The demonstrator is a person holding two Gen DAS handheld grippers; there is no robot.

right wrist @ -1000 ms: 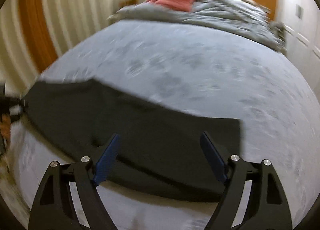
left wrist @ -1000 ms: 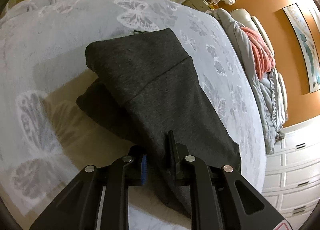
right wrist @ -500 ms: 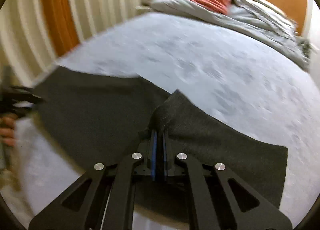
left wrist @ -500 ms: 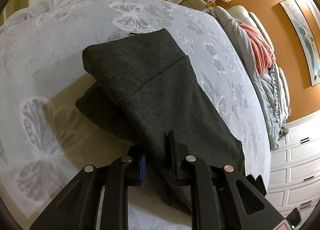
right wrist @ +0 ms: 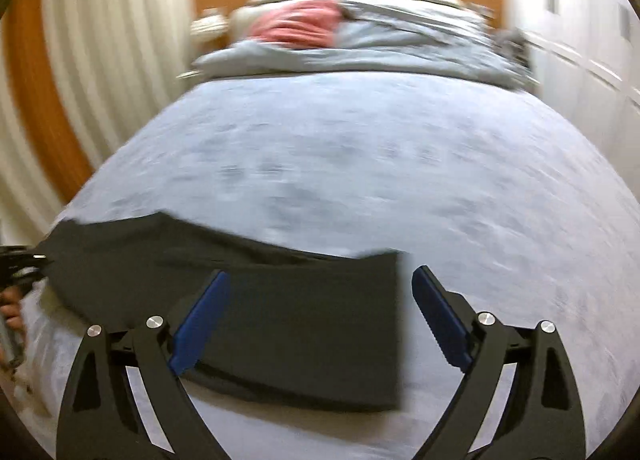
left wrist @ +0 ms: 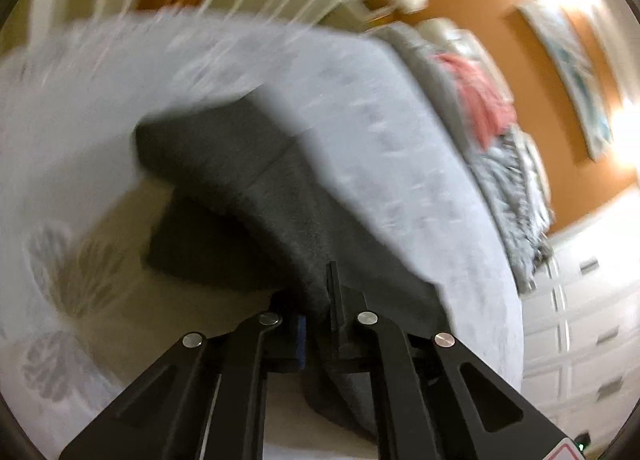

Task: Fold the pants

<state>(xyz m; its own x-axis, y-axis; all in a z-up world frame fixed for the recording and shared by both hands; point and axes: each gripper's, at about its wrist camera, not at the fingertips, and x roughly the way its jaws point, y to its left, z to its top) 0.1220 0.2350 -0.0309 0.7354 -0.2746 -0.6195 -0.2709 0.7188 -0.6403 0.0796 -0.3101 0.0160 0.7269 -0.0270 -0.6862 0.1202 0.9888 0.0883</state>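
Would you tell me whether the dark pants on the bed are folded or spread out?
Folded. The pants lie doubled on the bed, one layer atop another, while the left gripper pinches one end.

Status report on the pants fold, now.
Left tongs shut on pants. Right tongs just opened wide, nothing between them, above pants. Pants folded over on bed. Nothing in the way.

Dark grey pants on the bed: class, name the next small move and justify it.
Probably close the right gripper on the free end of the dark grey pants. Its jaws have just been opening and straddle the cloth unpinched, while the left gripper is shut on the other end, lifted off the pale bedspread.
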